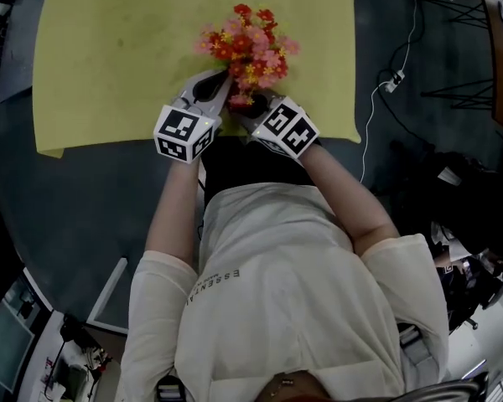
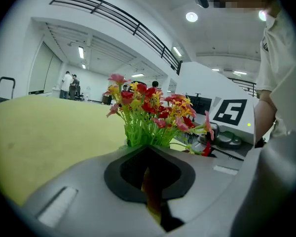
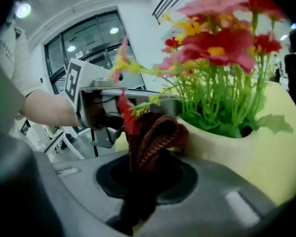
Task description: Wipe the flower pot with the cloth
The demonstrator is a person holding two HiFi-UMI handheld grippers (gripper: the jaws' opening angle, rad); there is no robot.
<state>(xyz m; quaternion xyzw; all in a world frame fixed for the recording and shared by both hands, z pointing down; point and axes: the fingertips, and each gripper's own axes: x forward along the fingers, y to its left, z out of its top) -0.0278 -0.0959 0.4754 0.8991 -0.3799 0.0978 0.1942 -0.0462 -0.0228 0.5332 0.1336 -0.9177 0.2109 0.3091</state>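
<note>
The right hand-held gripper clamps the brown cloth against the flower pot. The left hand-held gripper is closed and empty.

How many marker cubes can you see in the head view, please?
2. The left gripper's cube sits below-left of the flowers; the right gripper's cube sits below-right. None appears hidden.

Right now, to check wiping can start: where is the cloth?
In the right gripper view the dark cloth is clamped in the right gripper, bunched against the cream flower pot at its near wall, under the flowers.
</note>
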